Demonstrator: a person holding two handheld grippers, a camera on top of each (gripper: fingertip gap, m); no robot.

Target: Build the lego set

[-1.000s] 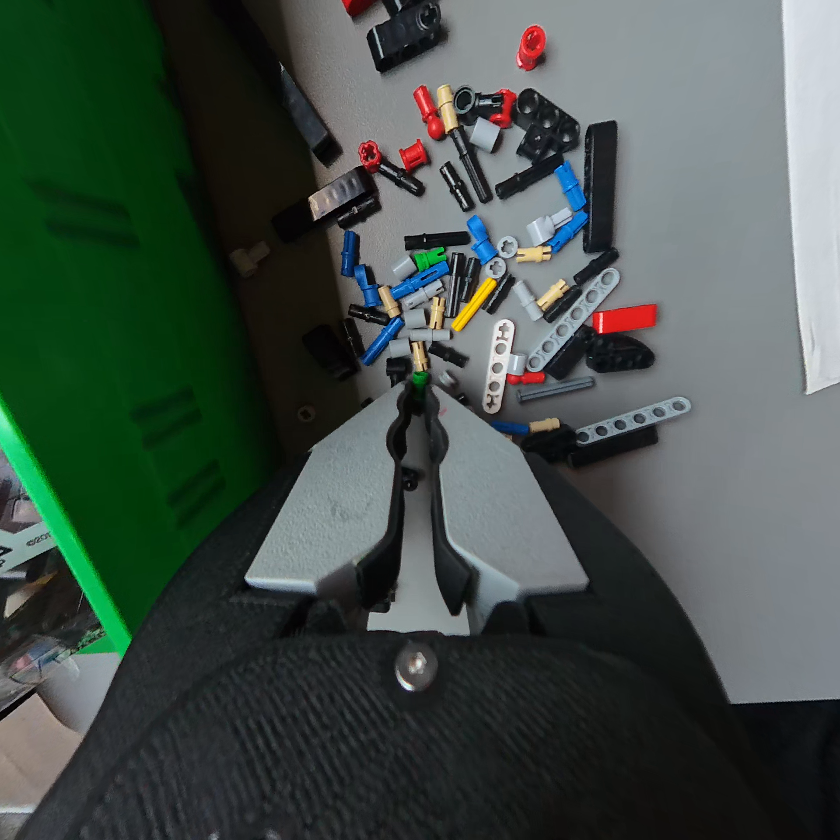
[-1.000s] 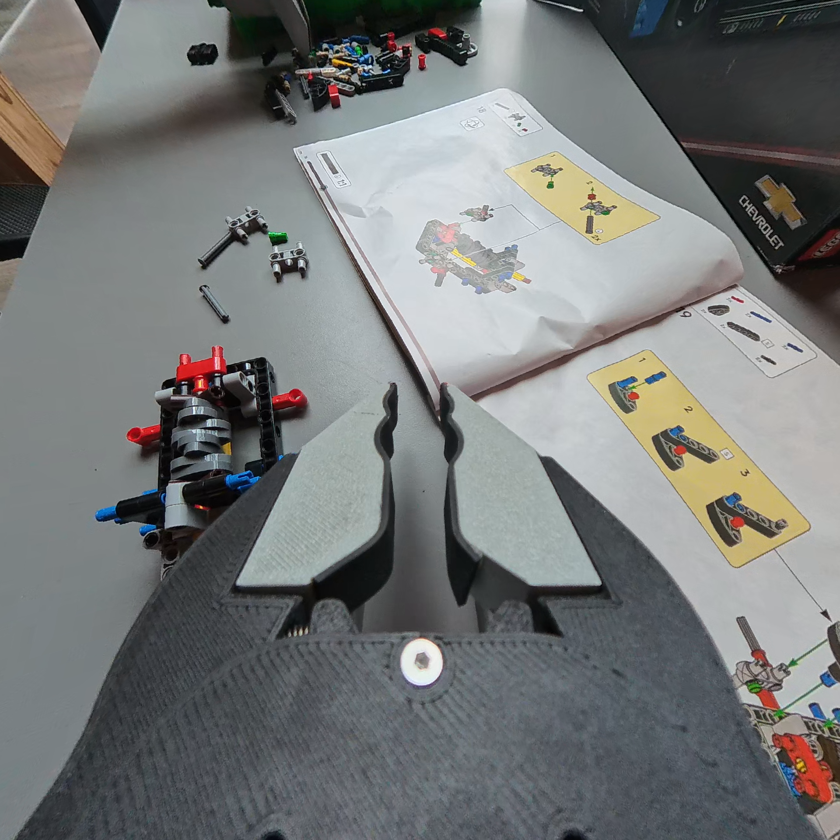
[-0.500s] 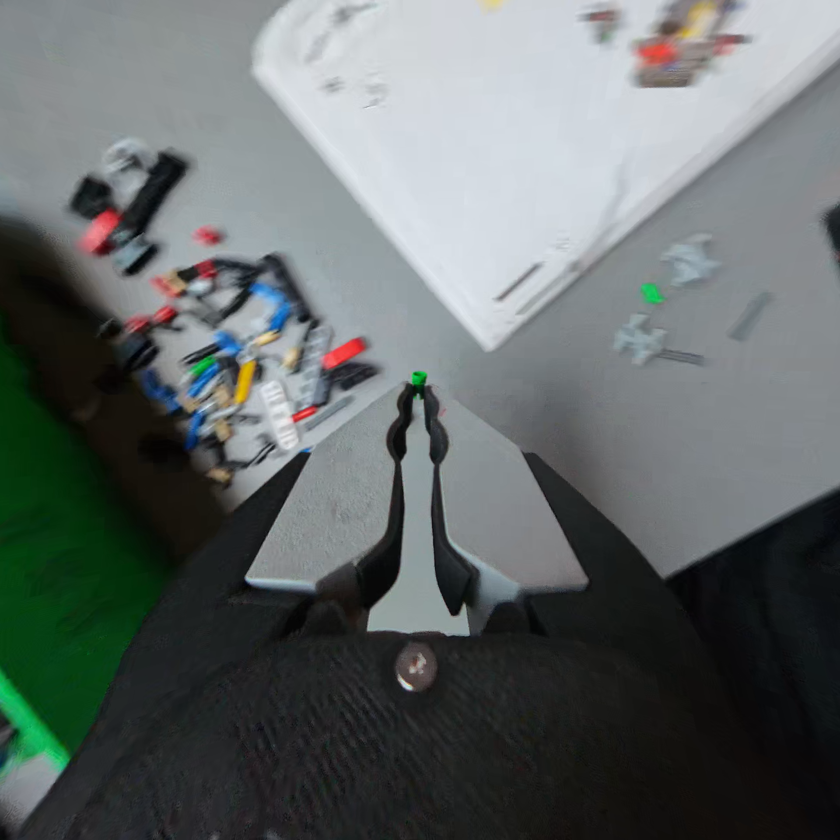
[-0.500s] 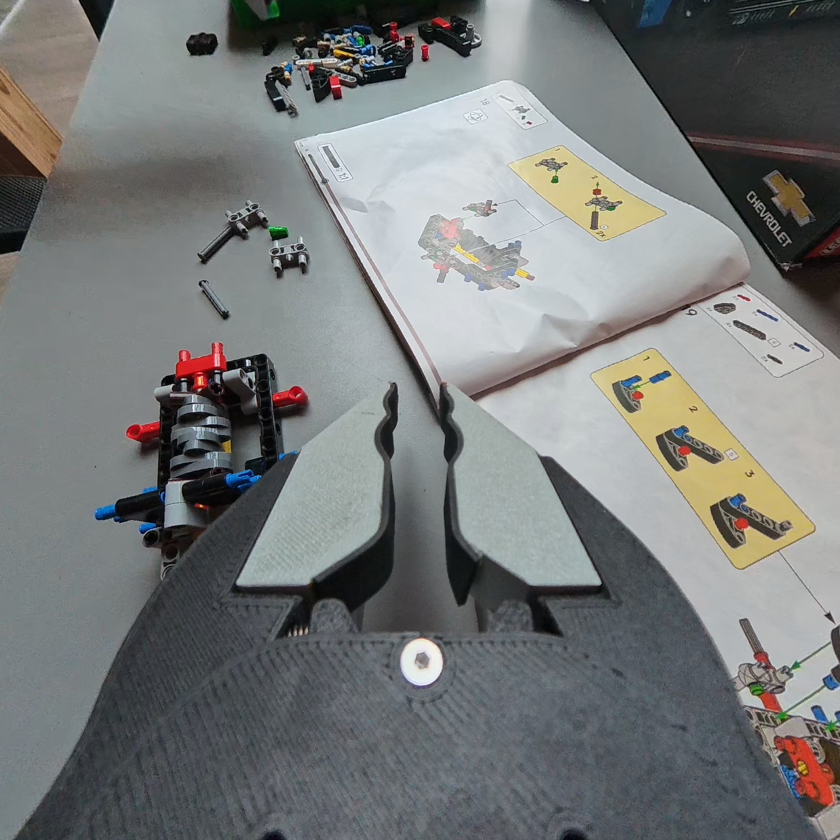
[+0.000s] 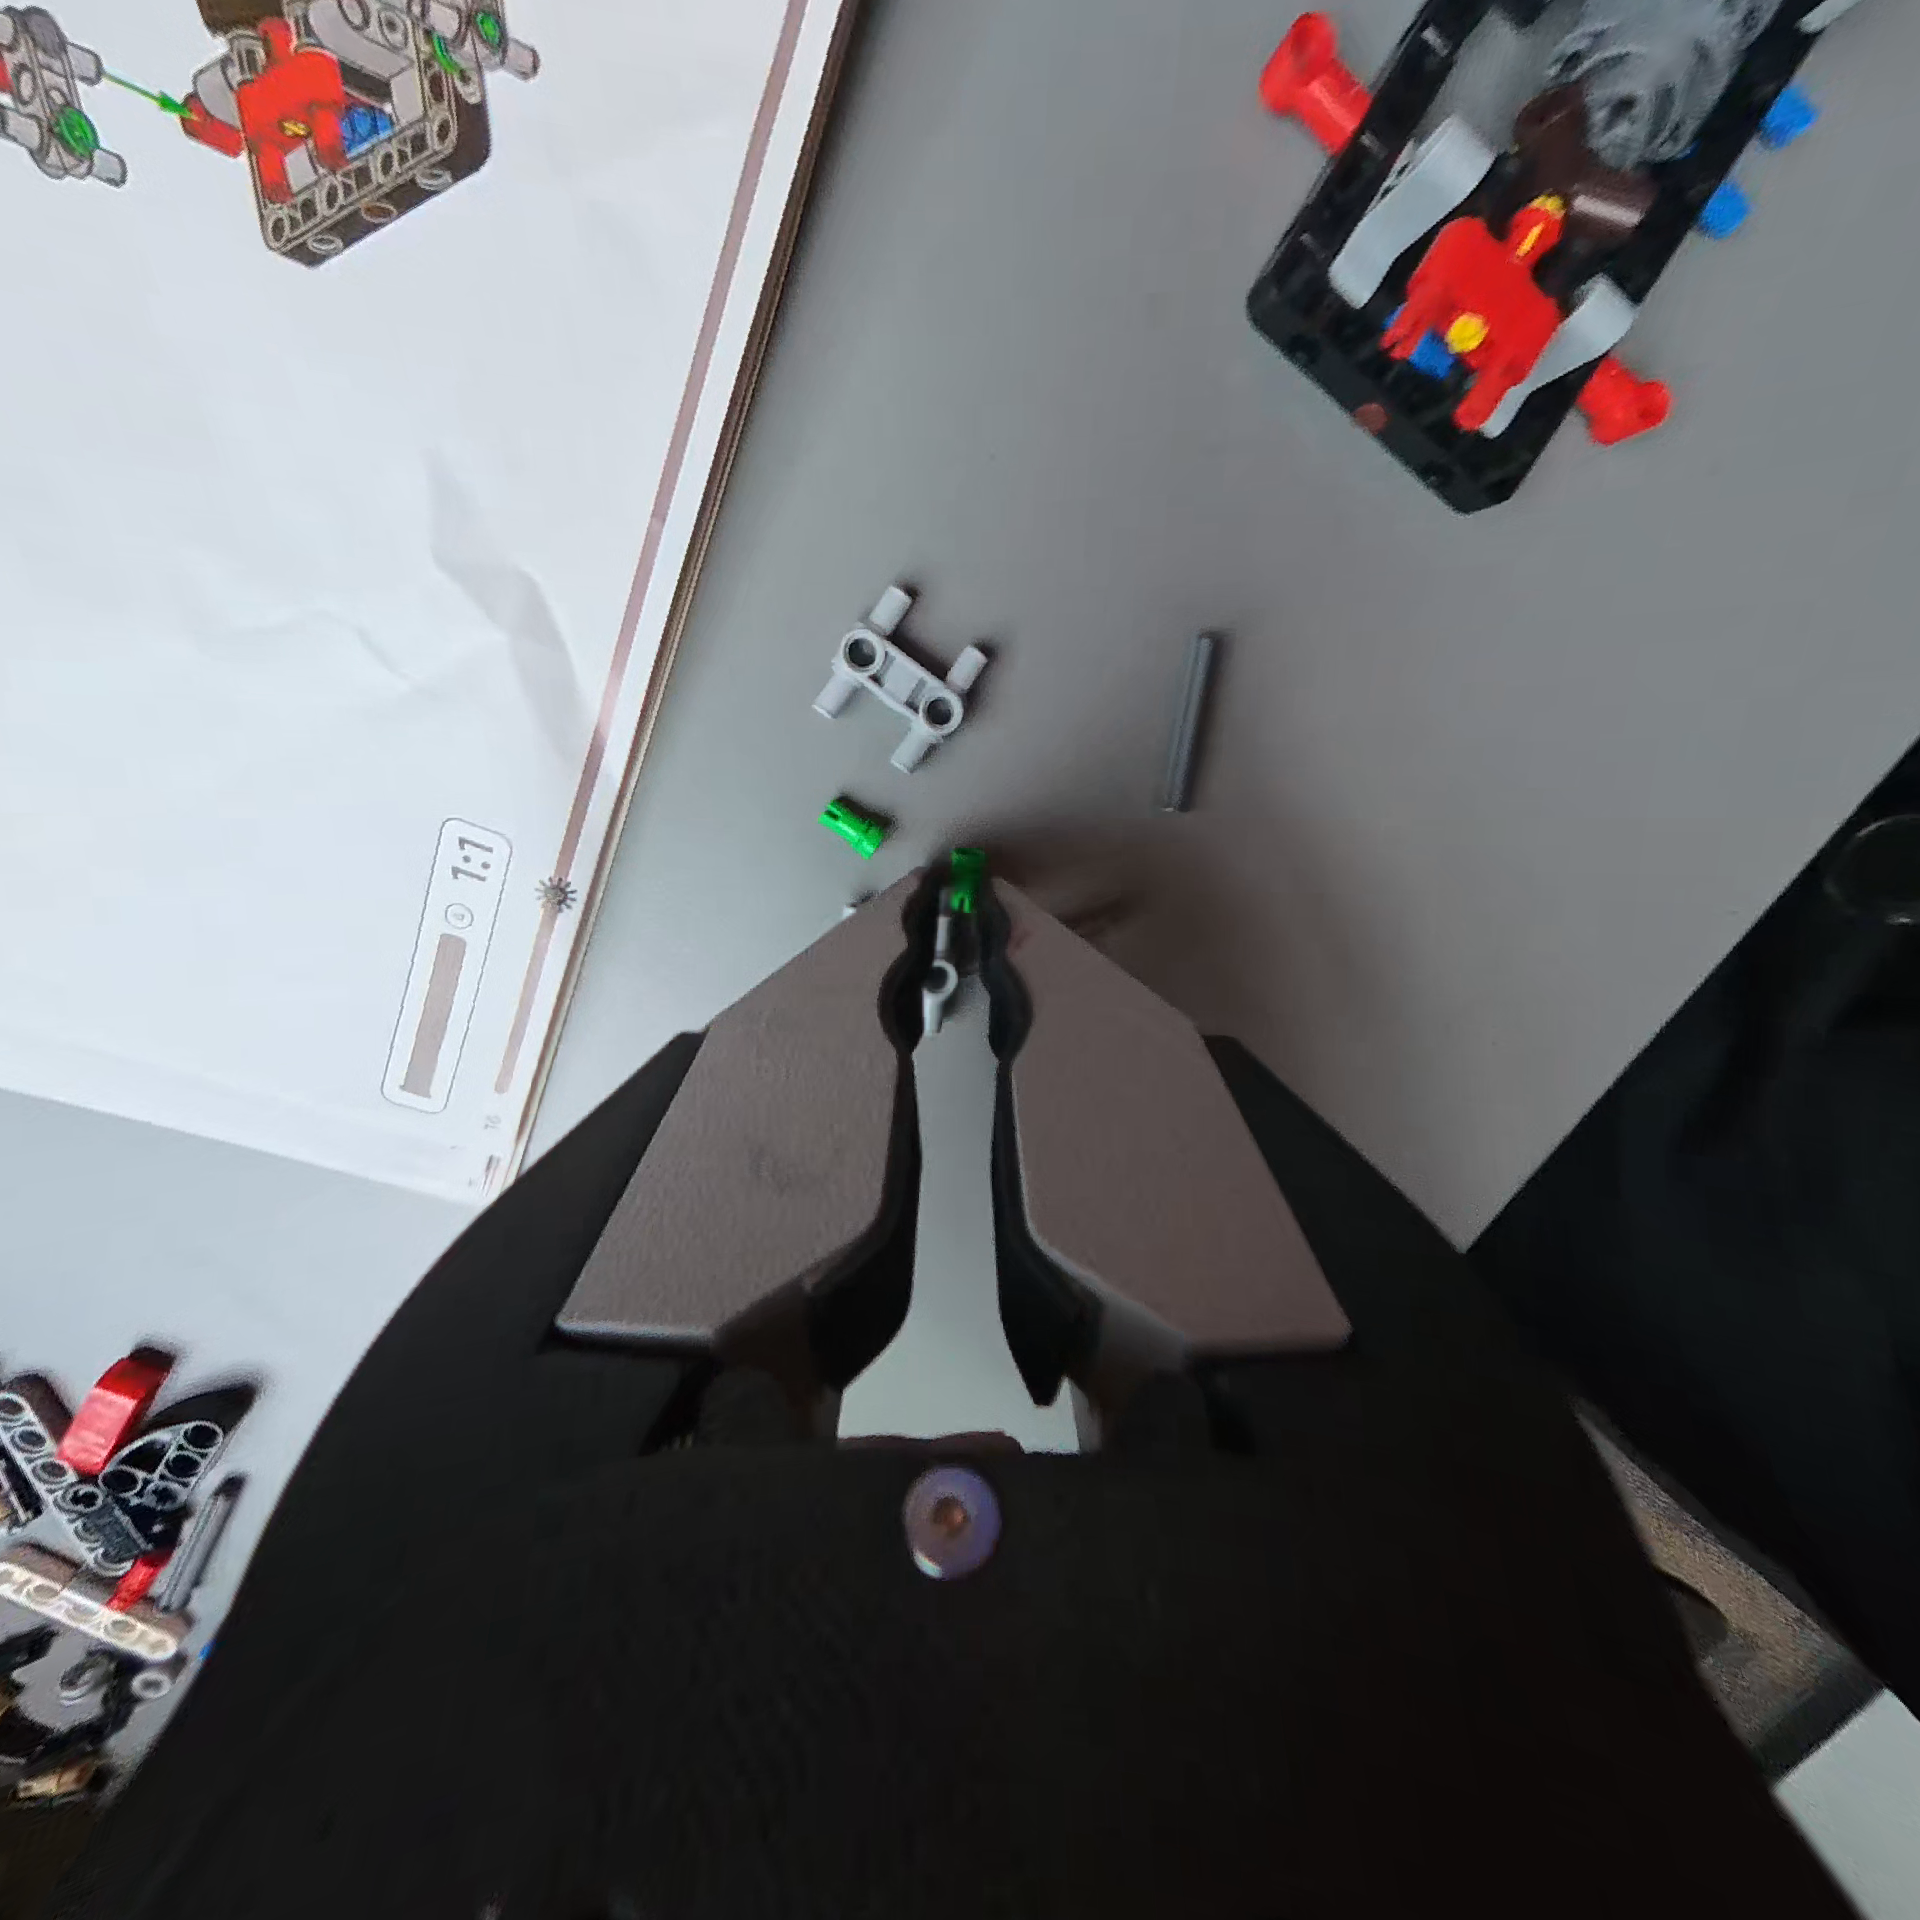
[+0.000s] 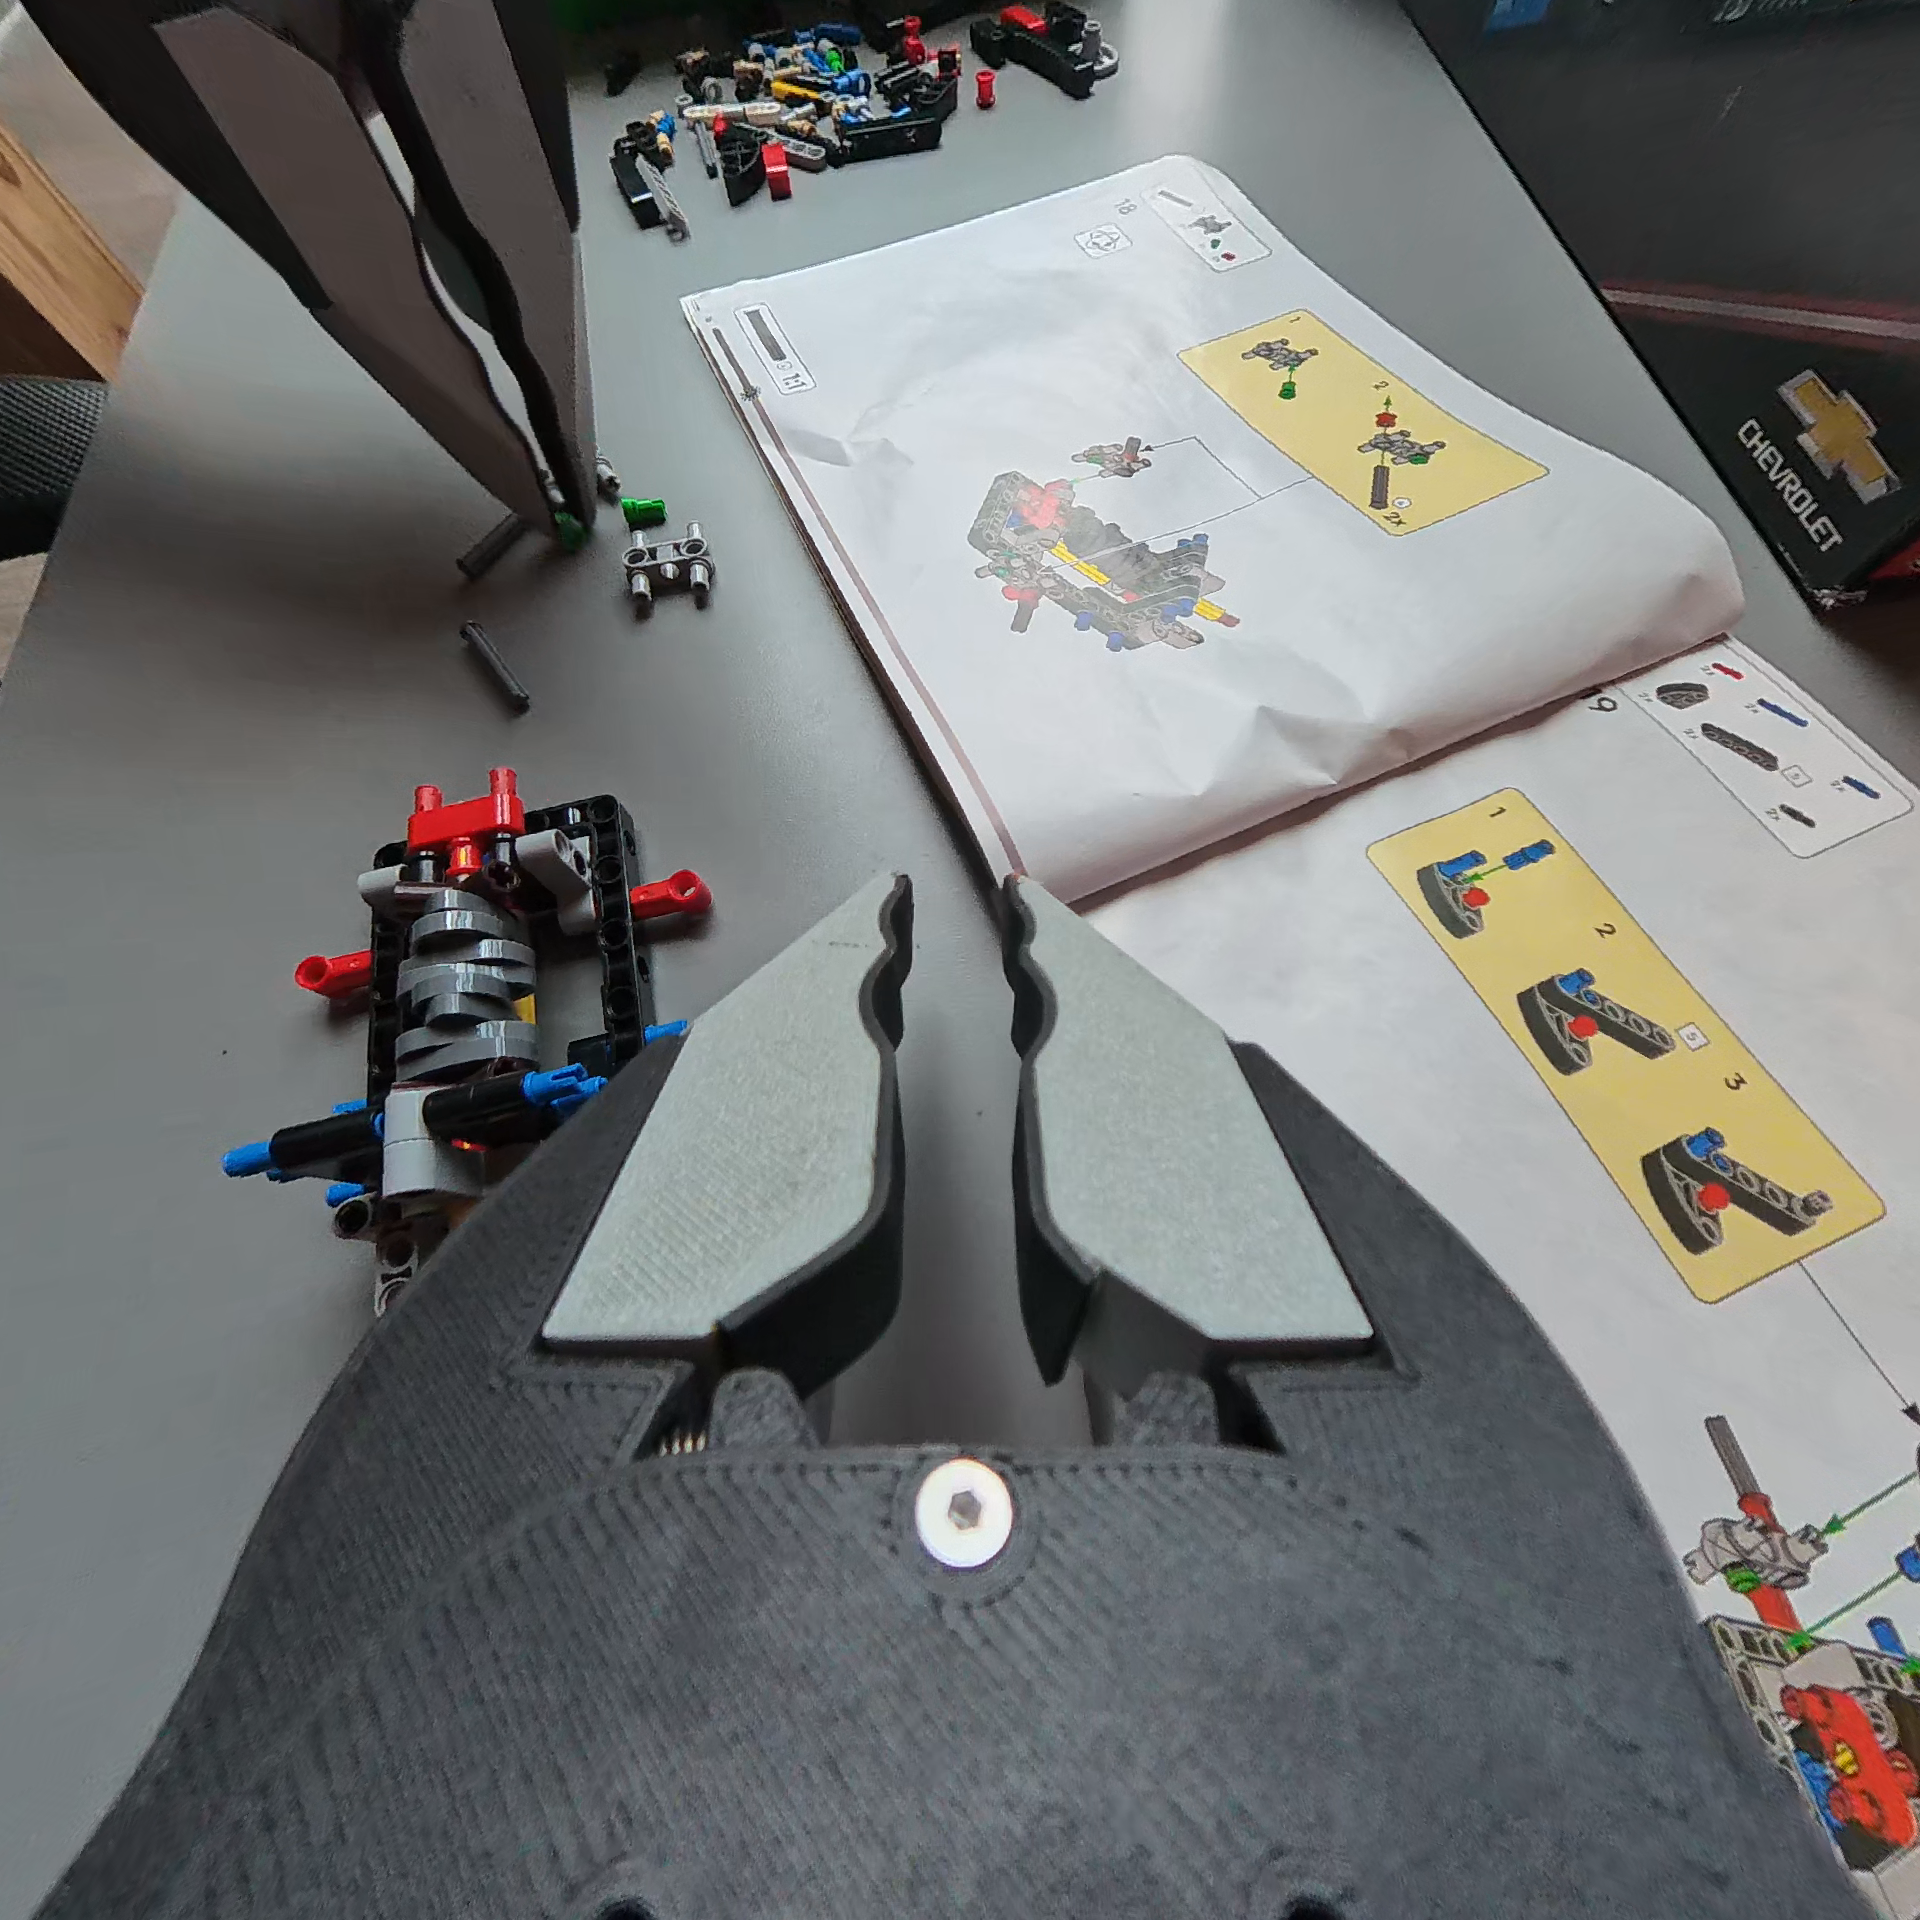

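The grey table [image 6: 239, 665] carries the most, its near-left stretch bare. An open instruction booklet [image 6: 1143, 499] spreads over its right half, the page edge running diagonally just right of the small parts. A black box [image 6: 1766, 312] sits at the far right edge. The partly built black-framed lego assembly [image 6: 499, 966] lies left of the right hand-held gripper [image 6: 956, 914], whose jaws stand apart and hold nothing. A pile of loose lego pieces [image 6: 821, 104] sits at the far end. The left hand-held gripper [image 5: 961, 883] points down near the table, pinching a small green pin [image 5: 966, 868]. Just beside it lie a grey connector [image 5: 902, 681], a second green pin [image 5: 854, 826] and a dark grey axle [image 5: 1190, 722], each apart from the others.
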